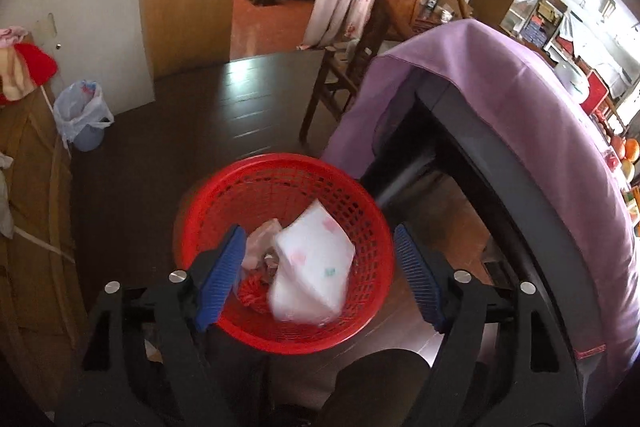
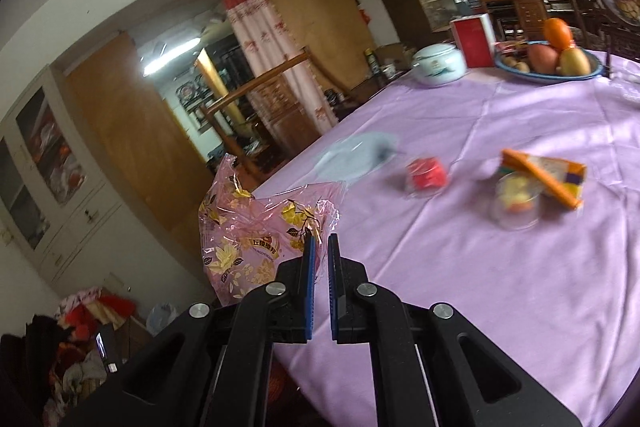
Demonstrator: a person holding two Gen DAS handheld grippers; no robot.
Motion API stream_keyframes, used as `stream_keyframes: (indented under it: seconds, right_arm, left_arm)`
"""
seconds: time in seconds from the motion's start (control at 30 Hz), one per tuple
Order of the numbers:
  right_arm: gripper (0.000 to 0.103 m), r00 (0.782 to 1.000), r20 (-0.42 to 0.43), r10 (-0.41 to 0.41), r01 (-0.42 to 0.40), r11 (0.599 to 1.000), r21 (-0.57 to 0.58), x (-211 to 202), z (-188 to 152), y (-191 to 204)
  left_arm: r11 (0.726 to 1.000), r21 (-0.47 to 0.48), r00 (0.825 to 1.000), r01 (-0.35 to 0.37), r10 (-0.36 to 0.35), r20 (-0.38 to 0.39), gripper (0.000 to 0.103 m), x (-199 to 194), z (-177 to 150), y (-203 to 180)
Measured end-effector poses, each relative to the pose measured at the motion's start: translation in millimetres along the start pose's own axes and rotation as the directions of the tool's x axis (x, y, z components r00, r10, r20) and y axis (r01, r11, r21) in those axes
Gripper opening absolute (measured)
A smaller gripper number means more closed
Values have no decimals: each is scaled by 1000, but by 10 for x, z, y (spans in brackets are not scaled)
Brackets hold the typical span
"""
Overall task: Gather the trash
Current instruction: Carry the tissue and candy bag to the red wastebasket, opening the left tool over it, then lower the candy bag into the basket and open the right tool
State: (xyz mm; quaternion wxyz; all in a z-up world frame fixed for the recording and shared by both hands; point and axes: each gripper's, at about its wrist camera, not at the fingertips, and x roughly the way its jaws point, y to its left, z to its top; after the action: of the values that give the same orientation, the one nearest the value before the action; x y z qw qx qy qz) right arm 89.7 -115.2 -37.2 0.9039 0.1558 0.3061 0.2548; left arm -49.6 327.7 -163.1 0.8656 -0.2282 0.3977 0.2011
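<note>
Left gripper (image 1: 320, 259): jaws spread wide, released, nothing pressed between the blue pads; it hangs directly above the red perforated plastic basket (image 1: 240, 195).
Basket: stands on the dark wooden floor (image 1: 160, 131), just beside the desk under the lilac tablecloth (image 1: 500, 99).
Basket contents: a white soft packet with pastel spots (image 1: 316, 263), blurred, over a crumpled pinkish wrapper (image 1: 260, 239) and a red scrap.
Right gripper (image 2: 319, 241): jaws clenched, pinching the edge of a crinkled pink cellophane bag with gold flowers (image 2: 248, 239), which hangs past the desk's edge.
Trash on the tablecloth (image 2: 500, 287): a grey flat bag (image 2: 352, 159), a red piece in clear wrap (image 2: 426, 175), a clear cup (image 2: 516, 203) beside an orange packet (image 2: 548, 175); all blurred.
Far desk end: white lidded jar (image 2: 438, 63), red box, fruit bowl (image 2: 512, 69).
</note>
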Motion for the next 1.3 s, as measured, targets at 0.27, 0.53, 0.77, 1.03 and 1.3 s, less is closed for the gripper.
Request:
stream_keyframes:
  seconds: [0.27,0.53,0.77,1.03,1.3]
  right_arm:
    - [6,992,-87,86,-92,994,-62,310,-231,571]
    - [6,961,-236,142,-181,971,-157,812,-658,1364]
    - [6,923,-364,127,-214,954,-208,1392,-1098,1920]
    - [7,879,-474,57,-214,935,-283,2040,-1637,2343]
    - [34,819,-573,-7,-199,934,-296,2517,-2009,2503]
  left_arm:
    - [995,-38,992,-88,91,88,89,-337,-67,241]
    - [980,-94,974,-178,189,126,89,-509,-112,702]
    - [968,-109,963,-225,238,129,92,-554,-193,1016]
    - [956,-148,960,-253,267,86,92,-450,-253,1351]
    - [948,-181,959,-263,277,58,92,-406,-288,1552]
